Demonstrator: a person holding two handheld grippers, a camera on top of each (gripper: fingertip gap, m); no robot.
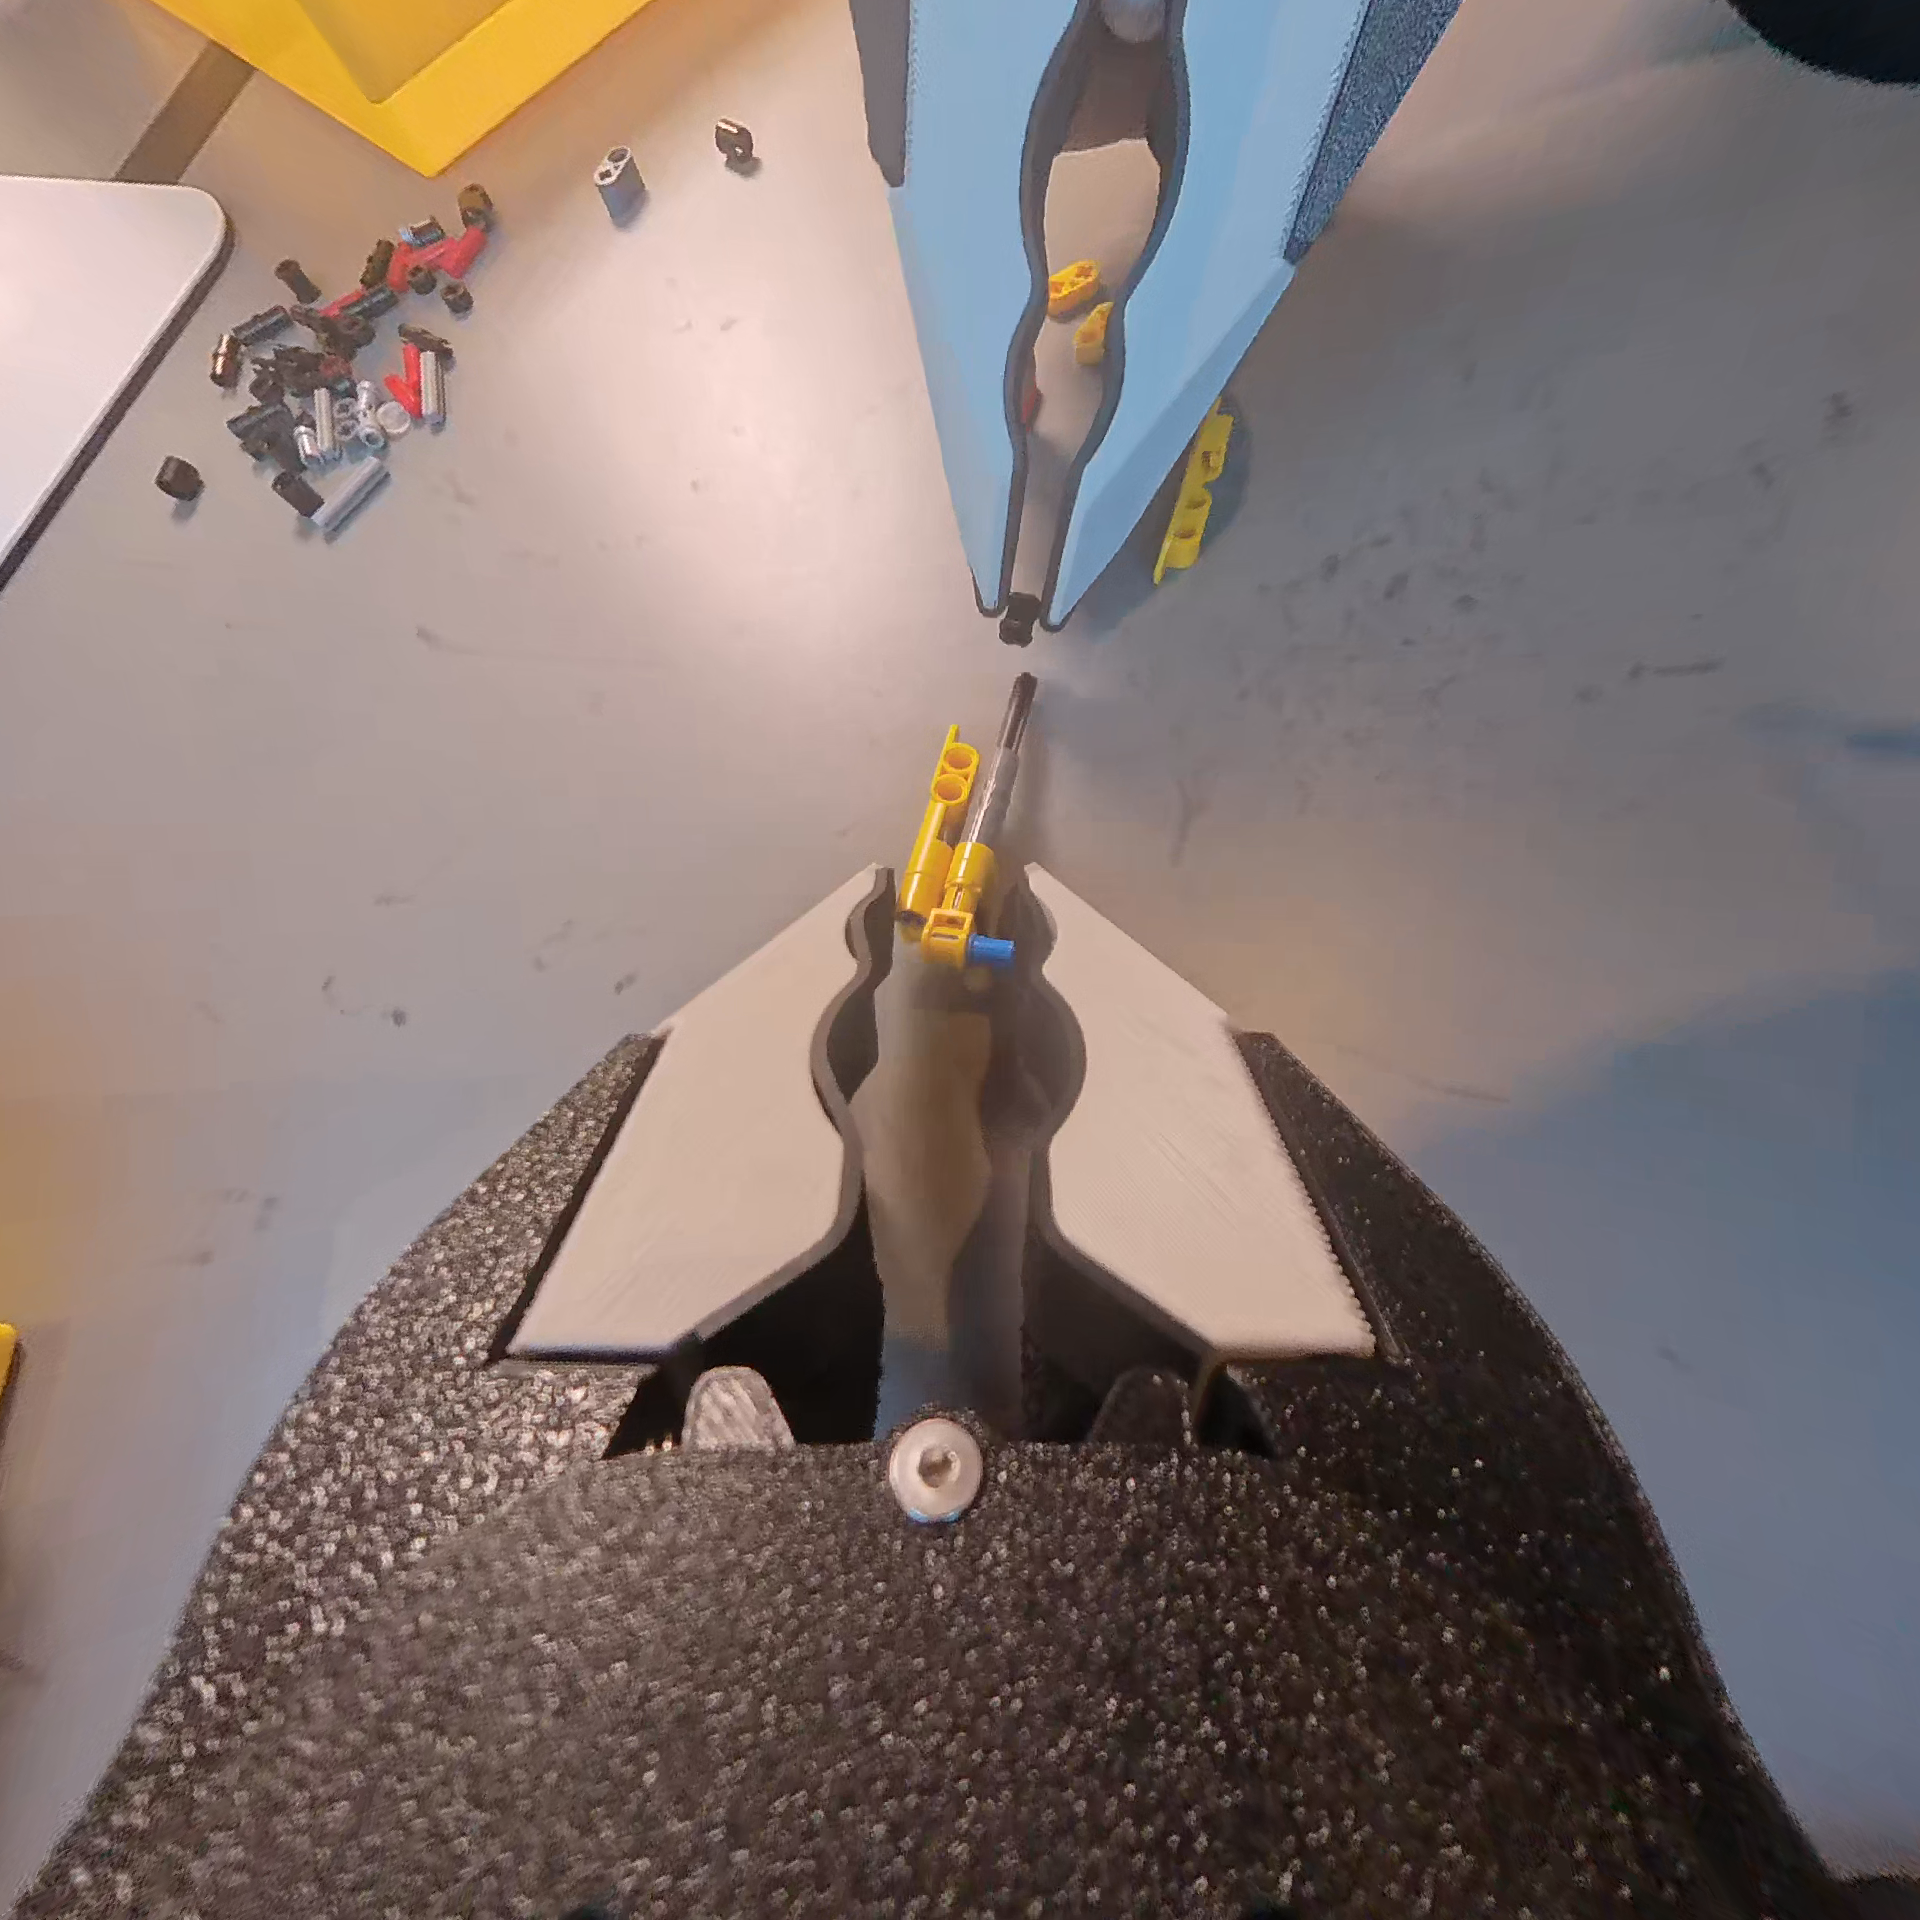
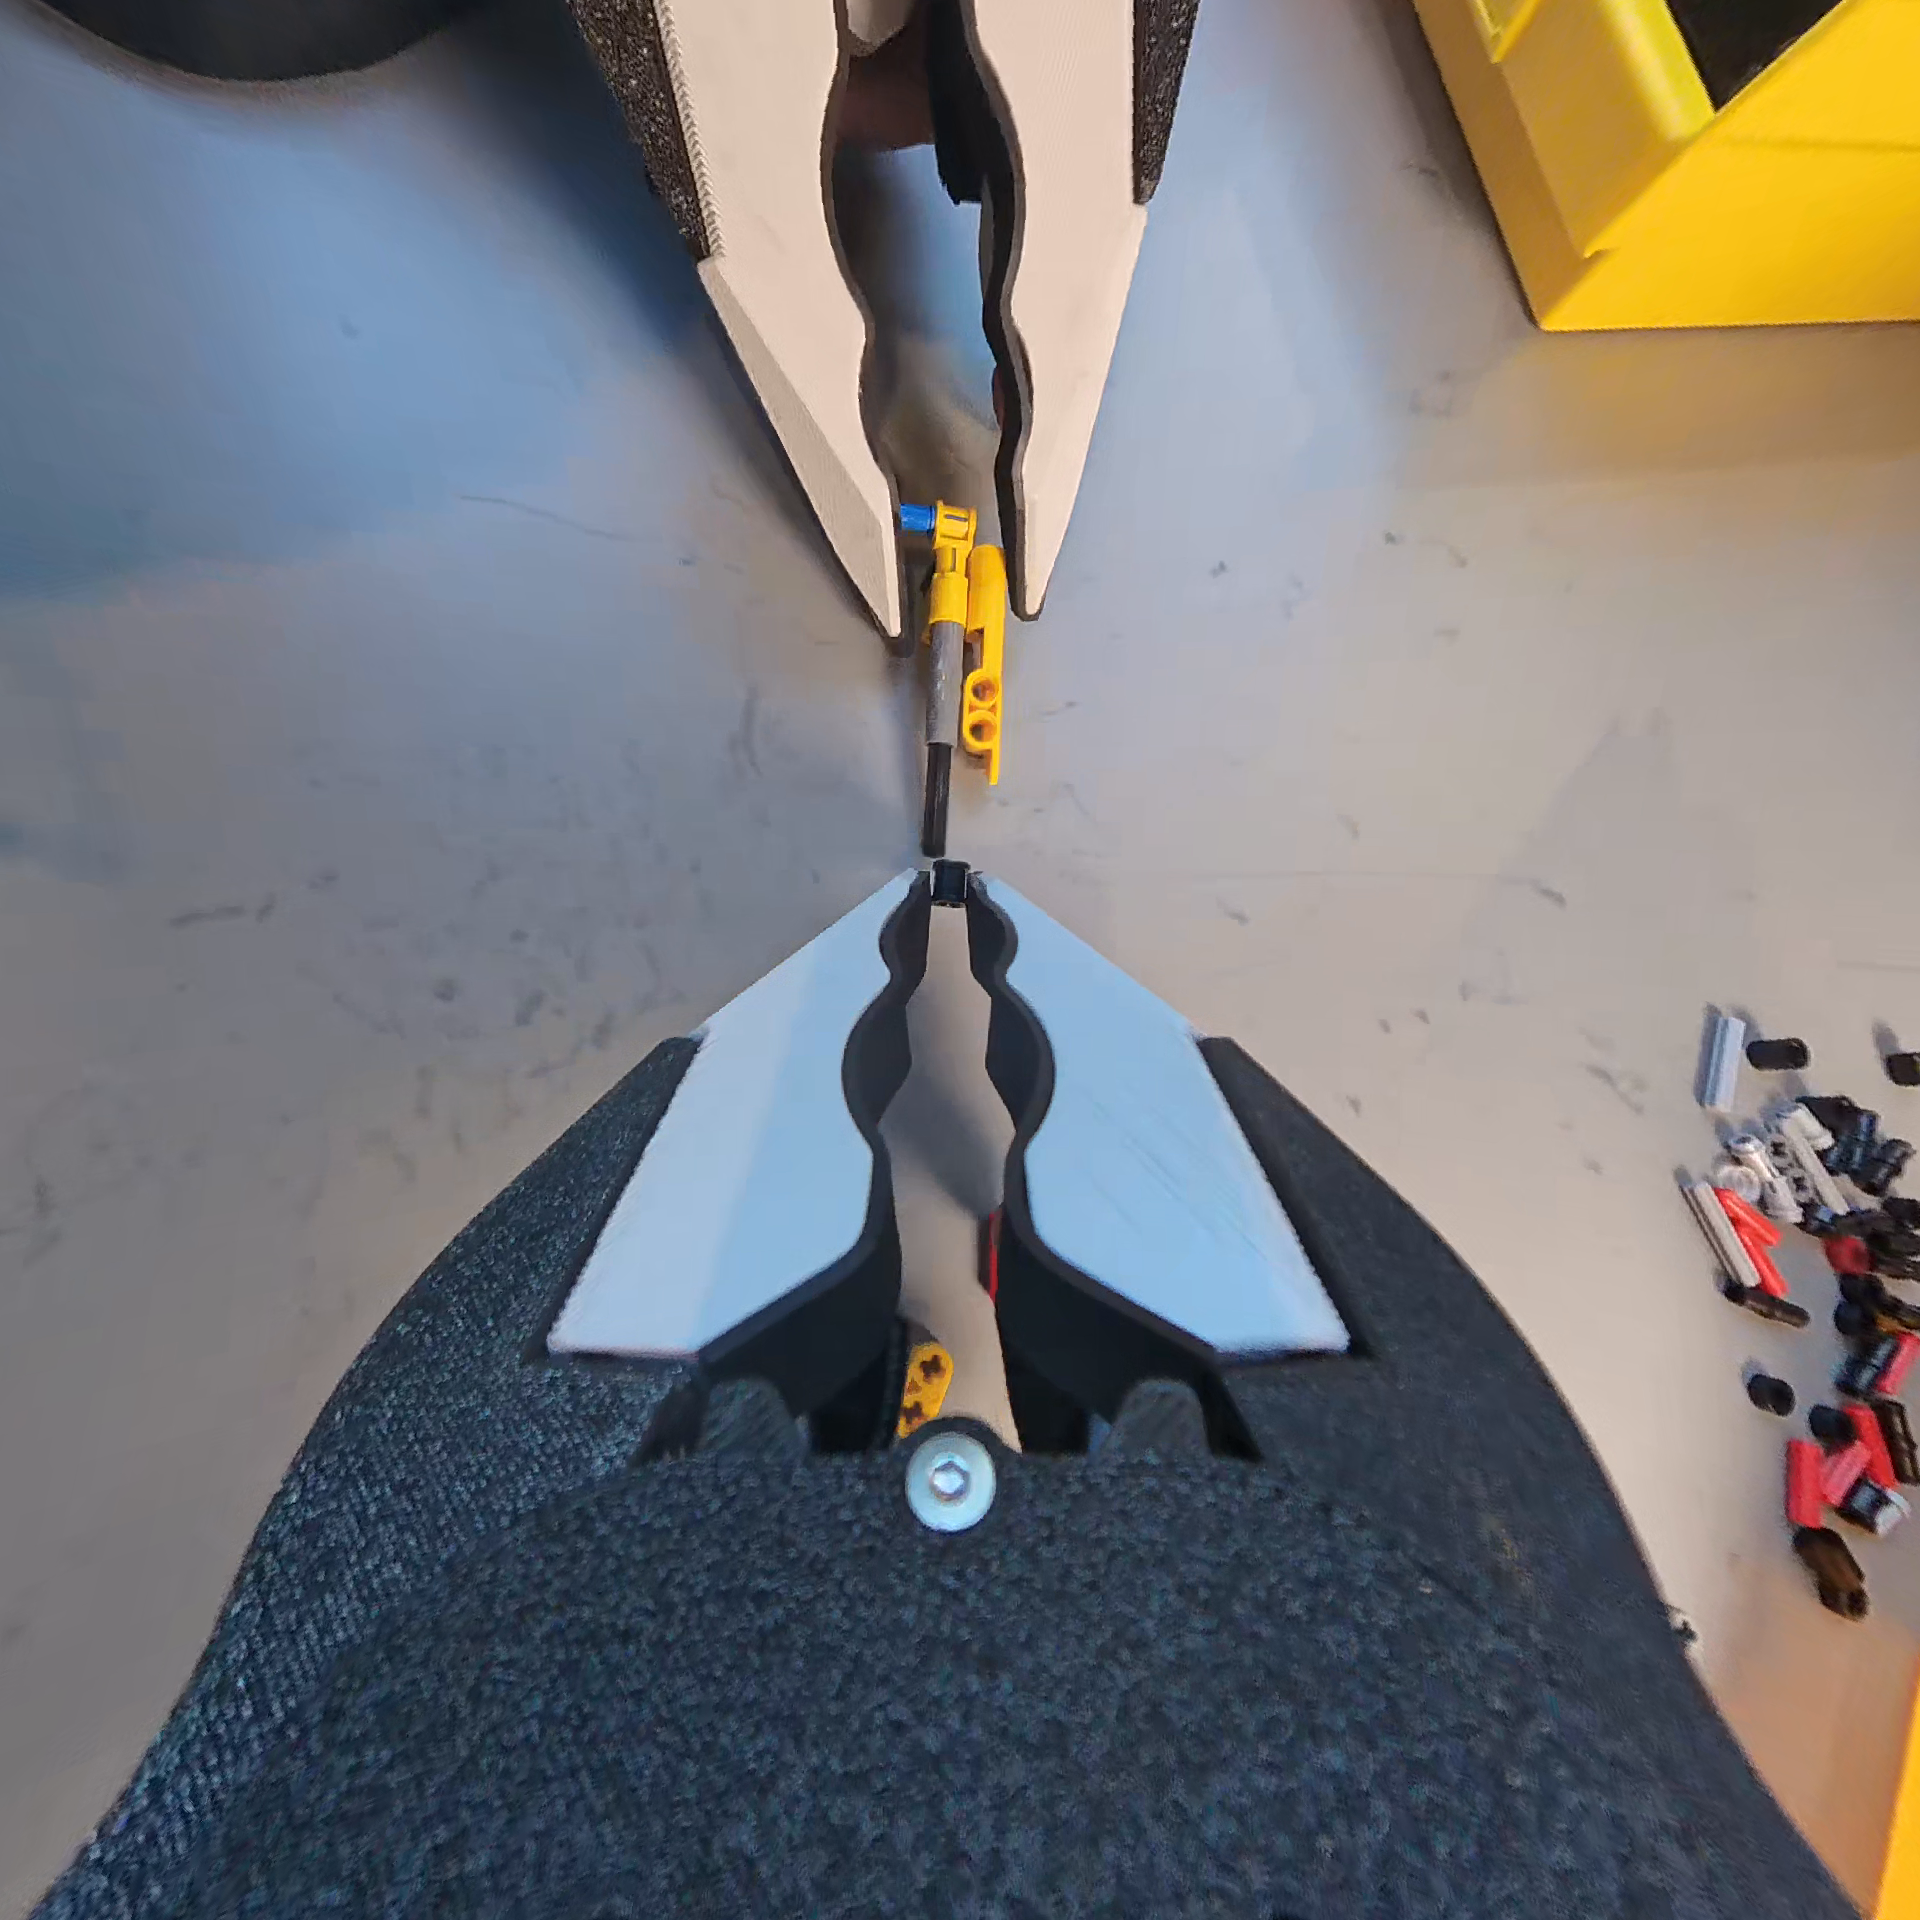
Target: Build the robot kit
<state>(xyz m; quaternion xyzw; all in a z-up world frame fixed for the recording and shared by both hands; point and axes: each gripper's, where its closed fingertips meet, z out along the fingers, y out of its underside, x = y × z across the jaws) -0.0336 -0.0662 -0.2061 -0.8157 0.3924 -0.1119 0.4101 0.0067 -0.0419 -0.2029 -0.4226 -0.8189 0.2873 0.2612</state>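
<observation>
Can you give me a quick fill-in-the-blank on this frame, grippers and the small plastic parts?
1. The left gripper is shut on a yellow plastic connector assembly with a black axle and a small ____ pin on its side.
2. The right gripper pinches a small ____ plastic bushing at its fingertips.
3. The bushing and the tip of the axle are ____, with a small gap between them.
4. The pile of loose black, red and grey plastic pieces lies on the grey ____.

Missing words: blue; black; apart; table
</observation>
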